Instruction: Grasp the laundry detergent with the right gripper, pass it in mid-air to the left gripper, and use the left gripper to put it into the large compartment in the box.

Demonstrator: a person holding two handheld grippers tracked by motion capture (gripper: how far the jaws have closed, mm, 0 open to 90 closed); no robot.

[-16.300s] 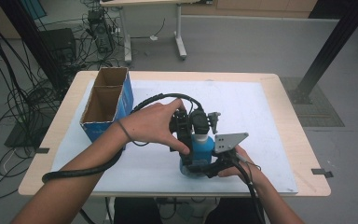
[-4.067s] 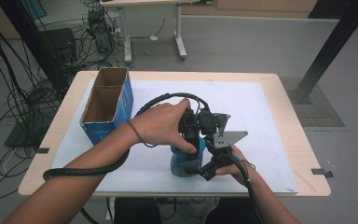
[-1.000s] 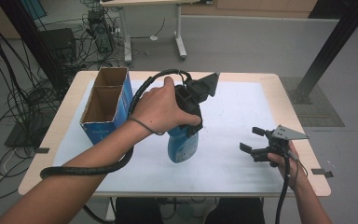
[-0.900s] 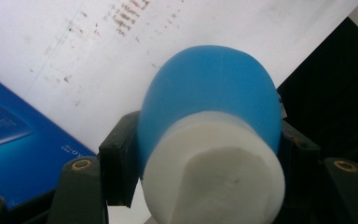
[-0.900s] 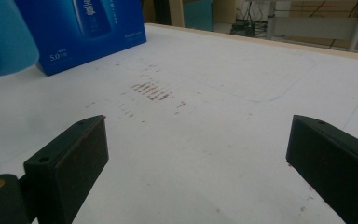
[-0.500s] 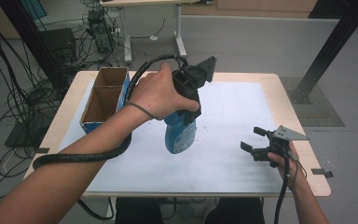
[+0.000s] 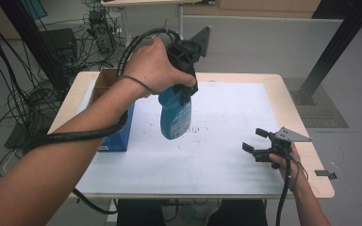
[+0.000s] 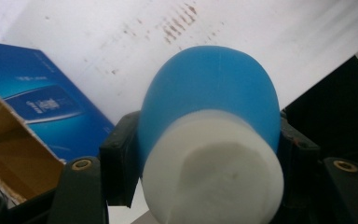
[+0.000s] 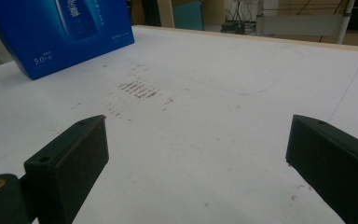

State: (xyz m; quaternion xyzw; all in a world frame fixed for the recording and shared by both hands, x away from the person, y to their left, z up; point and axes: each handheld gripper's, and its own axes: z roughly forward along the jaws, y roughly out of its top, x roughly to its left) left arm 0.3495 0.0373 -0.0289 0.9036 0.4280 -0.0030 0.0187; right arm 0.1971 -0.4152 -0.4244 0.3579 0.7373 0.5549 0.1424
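Grip at the white cap end lets our left gripper (image 7: 185, 70) carry the blue plastic bottle (image 7: 175, 113) hanging, probably toward the open blue cardboard box (image 7: 115, 134) at the desk's left edge; our right gripper (image 7: 257, 143) gapes empty.

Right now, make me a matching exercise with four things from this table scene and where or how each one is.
Things:
1. blue bottle
2. left gripper
3. right gripper
4. blue box

States:
A. open top, standing at the white sheet's left edge
B. jaws apart, nothing between them
C. lifted off the table
D. clamped on the bottle's top

Pairs: 1-C, 2-D, 3-B, 4-A
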